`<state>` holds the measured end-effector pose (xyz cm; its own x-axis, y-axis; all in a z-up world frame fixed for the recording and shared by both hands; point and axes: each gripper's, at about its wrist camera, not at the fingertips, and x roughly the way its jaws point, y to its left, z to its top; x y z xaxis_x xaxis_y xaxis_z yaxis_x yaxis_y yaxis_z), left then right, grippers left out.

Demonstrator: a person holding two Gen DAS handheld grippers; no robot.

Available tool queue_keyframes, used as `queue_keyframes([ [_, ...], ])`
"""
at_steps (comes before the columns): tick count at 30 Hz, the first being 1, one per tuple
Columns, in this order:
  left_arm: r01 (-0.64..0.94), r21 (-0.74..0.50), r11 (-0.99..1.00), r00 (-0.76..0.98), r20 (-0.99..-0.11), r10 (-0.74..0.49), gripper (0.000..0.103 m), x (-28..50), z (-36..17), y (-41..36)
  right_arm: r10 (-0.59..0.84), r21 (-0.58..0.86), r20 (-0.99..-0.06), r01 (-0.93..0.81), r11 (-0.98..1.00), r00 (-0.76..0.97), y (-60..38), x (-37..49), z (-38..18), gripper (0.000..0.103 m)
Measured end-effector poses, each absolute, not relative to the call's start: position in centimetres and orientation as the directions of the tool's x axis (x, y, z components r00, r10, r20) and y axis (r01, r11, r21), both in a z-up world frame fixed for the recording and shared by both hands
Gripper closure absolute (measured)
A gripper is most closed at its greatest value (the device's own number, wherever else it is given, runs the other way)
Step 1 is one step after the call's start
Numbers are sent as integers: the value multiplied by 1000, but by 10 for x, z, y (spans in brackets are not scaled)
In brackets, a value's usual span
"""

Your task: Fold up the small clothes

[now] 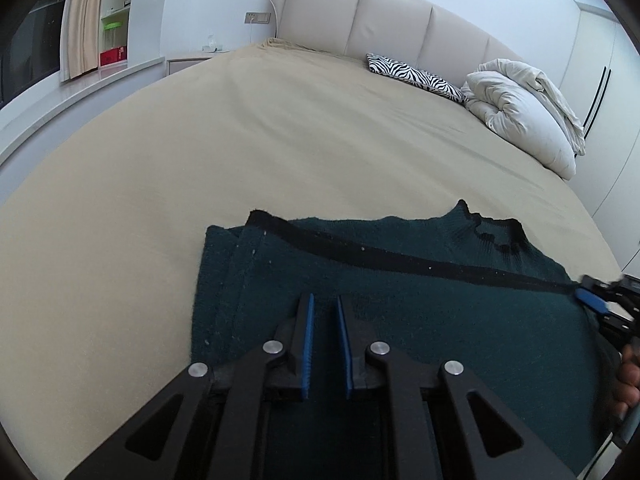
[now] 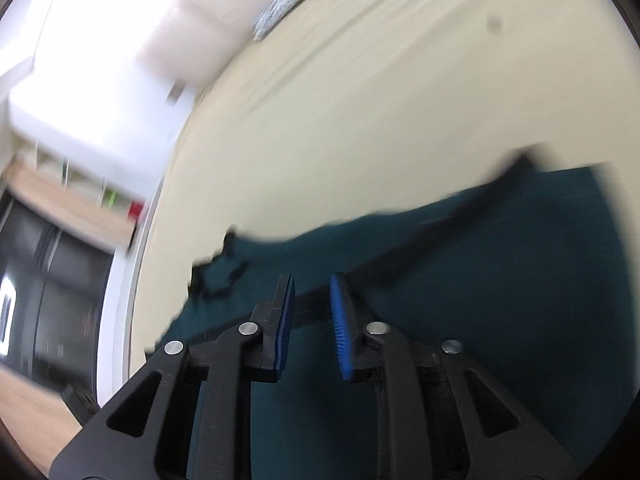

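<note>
Both our grippers, left and right, hover slightly parted, gripping nothing, over our dark green sweater on the beige bed; zebra pillow and white duvet sit beyond.

Right wrist view: blurring throughout.
Dark green knitted sweater: near edge hiding under the gripper frames.

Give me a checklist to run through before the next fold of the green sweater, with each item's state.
1. Sweater lies flat on the bed: ok.
2. One side already folded over: ok.
3. Left gripper free of cloth: ok, narrow gap, nothing between the pads.
4. Right gripper free of cloth: ok.
5. Right wrist view sharp: not ok, blurred.
6. Pillow and duvet clear of the sweater: ok.
</note>
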<state>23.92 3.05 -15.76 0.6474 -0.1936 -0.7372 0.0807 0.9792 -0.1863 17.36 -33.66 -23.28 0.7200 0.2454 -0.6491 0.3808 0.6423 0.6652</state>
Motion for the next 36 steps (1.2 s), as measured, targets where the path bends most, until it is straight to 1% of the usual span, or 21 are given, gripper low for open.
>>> queue_keyframes([
  [1, 82, -181, 980, 647, -739, -190, 88, 240, -158, 28, 238, 677, -629, 371, 636, 740, -338, 158, -225, 80],
  [2, 85, -173, 981, 647, -740, -186, 88, 240, -158, 26, 270, 702, -592, 320, 636, 759, -335, 138, -222, 80],
  [5, 84, -145, 986, 650, -742, -164, 87, 239, -157, 21, 434, 732, -532, 137, 667, 727, -295, 113, -212, 79],
  [7, 85, -125, 988, 653, -742, -150, 87, 237, -157, 18, 482, 706, -543, 63, 706, 687, -270, 104, -215, 78],
  [9, 88, -116, 989, 655, -741, -145, 87, 236, -158, 17, 473, 652, -618, 72, 755, 628, -255, 101, -234, 78],
  [10, 88, -114, 990, 656, -741, -144, 87, 235, -158, 17, 481, 666, -609, 79, 741, 631, -261, 99, -244, 82],
  [11, 90, -111, 990, 656, -741, -142, 87, 235, -157, 17, 501, 705, -570, 75, 705, 652, -271, 95, -250, 83],
  [12, 90, -108, 990, 658, -740, -141, 87, 234, -158, 17, 492, 727, -551, 99, 680, 674, -282, 89, -253, 83],
  [14, 90, -103, 991, 660, -738, -136, 87, 234, -158, 16, 412, 729, -544, 168, 664, 731, -302, 72, -252, 82],
  [15, 90, -99, 991, 662, -738, -134, 87, 233, -158, 15, 343, 714, -561, 232, 660, 754, -317, 64, -250, 79],
  [17, 90, -97, 991, 664, -736, -133, 87, 233, -159, 15, 225, 685, -598, 345, 641, 770, -341, 47, -248, 79],
  [19, 89, -97, 991, 666, -734, -132, 87, 233, -159, 14, 214, 702, -583, 354, 618, 784, -347, 35, -241, 76],
  [22, 89, -83, 993, 669, -733, -121, 86, 232, -159, 12, 300, 719, -544, 251, 648, 784, -321, 35, -225, 76],
  [24, 89, -82, 993, 669, -734, -120, 86, 232, -159, 12, 409, 734, -519, 147, 663, 751, -279, 42, -219, 76],
  [28, 87, -72, 994, 666, -738, -112, 85, 231, -157, 11, 603, 748, -533, -3, 664, 593, -203, 65, -235, 76],
  [29, 86, -64, 994, 664, -740, -105, 85, 229, -156, 10, 616, 743, -545, -14, 669, 569, -194, 66, -239, 76],
  [31, 84, -31, 996, 656, -751, -79, 76, 222, -150, 7, 612, 716, -602, 9, 698, 513, -183, 60, -255, 76],
  [32, 84, -15, 996, 655, -753, -67, 71, 216, -146, 5, 621, 737, -593, 36, 674, 513, -187, 64, -267, 76],
  [33, 89, 1, 996, 656, -753, -57, 59, 206, -141, 3, 638, 766, -562, 41, 641, 526, -193, 69, -271, 77],
  [34, 94, 12, 996, 652, -756, -53, 50, 199, -139, 1, 636, 780, -546, 55, 623, 545, -205, 67, -271, 77],
  [36, 105, 21, 994, 643, -764, -52, 48, 181, -136, -3, 579, 770, -549, 95, 631, 603, -234, 60, -269, 76],
])
